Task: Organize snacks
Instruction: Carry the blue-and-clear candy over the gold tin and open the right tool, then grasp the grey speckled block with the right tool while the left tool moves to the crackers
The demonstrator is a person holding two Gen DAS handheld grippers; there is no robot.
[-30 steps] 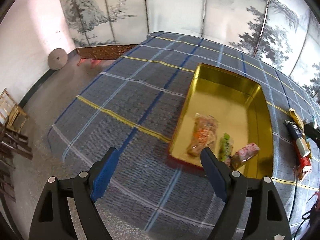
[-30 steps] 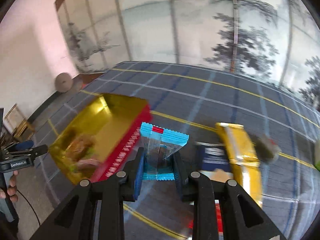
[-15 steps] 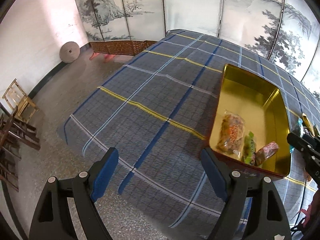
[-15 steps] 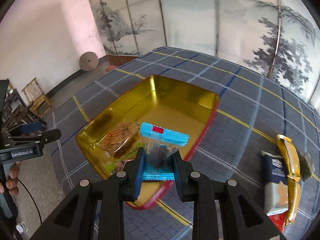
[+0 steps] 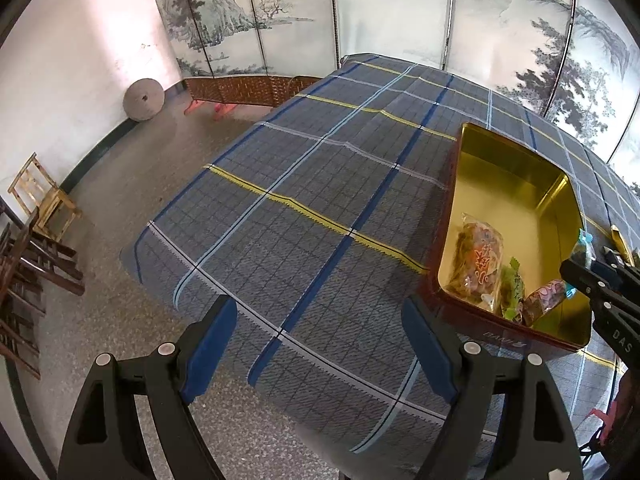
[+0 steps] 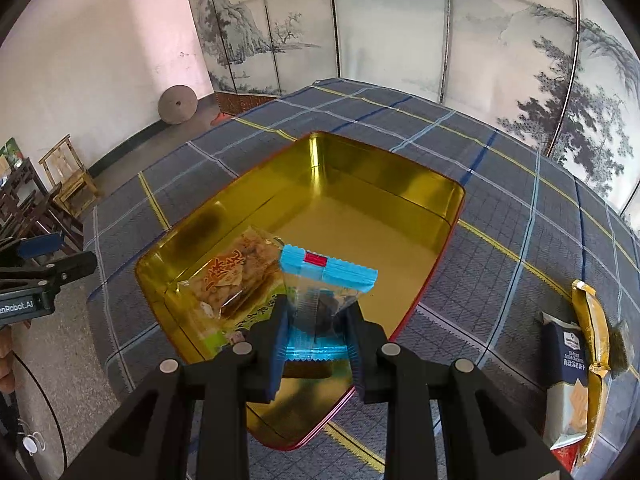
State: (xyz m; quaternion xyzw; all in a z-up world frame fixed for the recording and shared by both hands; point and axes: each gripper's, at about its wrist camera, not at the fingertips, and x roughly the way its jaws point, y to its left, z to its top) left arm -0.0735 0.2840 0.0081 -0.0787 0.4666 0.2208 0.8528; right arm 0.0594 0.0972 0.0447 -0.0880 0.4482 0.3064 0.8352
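The right hand-held gripper (image 6: 316, 336) is pinching a blue-edged snack packet (image 6: 326, 280) between its pads and holding it above the near end of the gold tin (image 6: 400, 184), which is sitting on the plaid-covered tabletop (image 5: 304, 208). The packet is hanging clear of the tin's floor, so this snack is not yet delivered.

Three snacks are already lying in the tin's near end: a clear pack of brown pastry (image 5: 478, 260), a small green packet (image 5: 512, 290) just beside it, and a pink-wrapped one (image 5: 546, 300) to the right of that. The far half of the tin is sitting bare.

Work is still waiting on the tabletop to the right of the tin: a dark blue cracker box (image 6: 568, 372), a long gold packet (image 6: 590, 320) lying against it, and a small dark item (image 6: 620, 344) at their far side, too blurred to name.

The left hand-held gripper (image 5: 320, 344) is hovering with its jaws spread wide and nothing between them, over the near edge of the tabletop left of the tin.

By my judgement the task is roughly halfway: three in, one arriving, about three left.
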